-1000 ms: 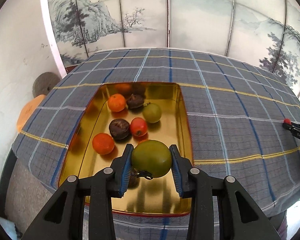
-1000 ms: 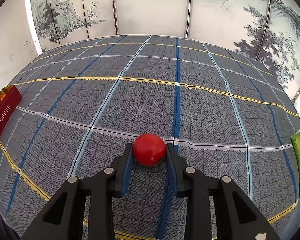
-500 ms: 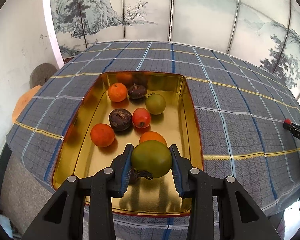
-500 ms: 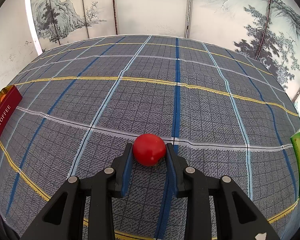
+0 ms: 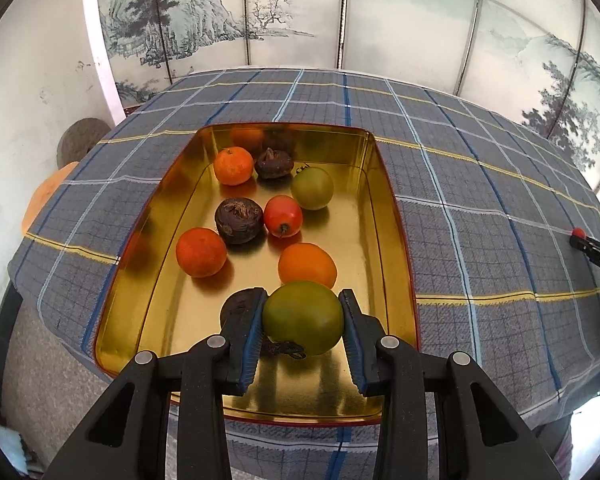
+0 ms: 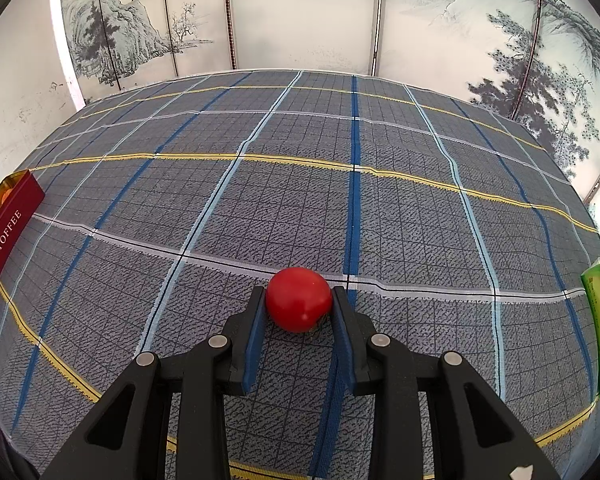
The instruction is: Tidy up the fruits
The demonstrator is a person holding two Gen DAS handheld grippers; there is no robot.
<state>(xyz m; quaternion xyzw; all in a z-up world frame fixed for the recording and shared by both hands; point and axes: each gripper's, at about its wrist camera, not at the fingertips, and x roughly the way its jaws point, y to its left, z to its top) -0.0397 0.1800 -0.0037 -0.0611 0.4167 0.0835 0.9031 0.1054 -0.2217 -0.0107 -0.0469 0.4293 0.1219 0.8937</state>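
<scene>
The left gripper (image 5: 303,332) is squeezing a big green fruit (image 5: 303,317) w/ its stem end pointing down-left, over the gold tin's (image 5: 396,216) near edge. The right gripper (image 6: 299,312) is pinching a round red tomato (image 6: 299,305) sitting on the checked cloth (image 6: 300,184), stem end down-right, near the cloth's front edge.

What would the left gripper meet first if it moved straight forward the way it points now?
Probably the orange fruit lying in the gold tin, just beyond the green fruit that the left gripper holds. How high the jaws are above the tin floor is unclear, so they might pass over it.
</scene>
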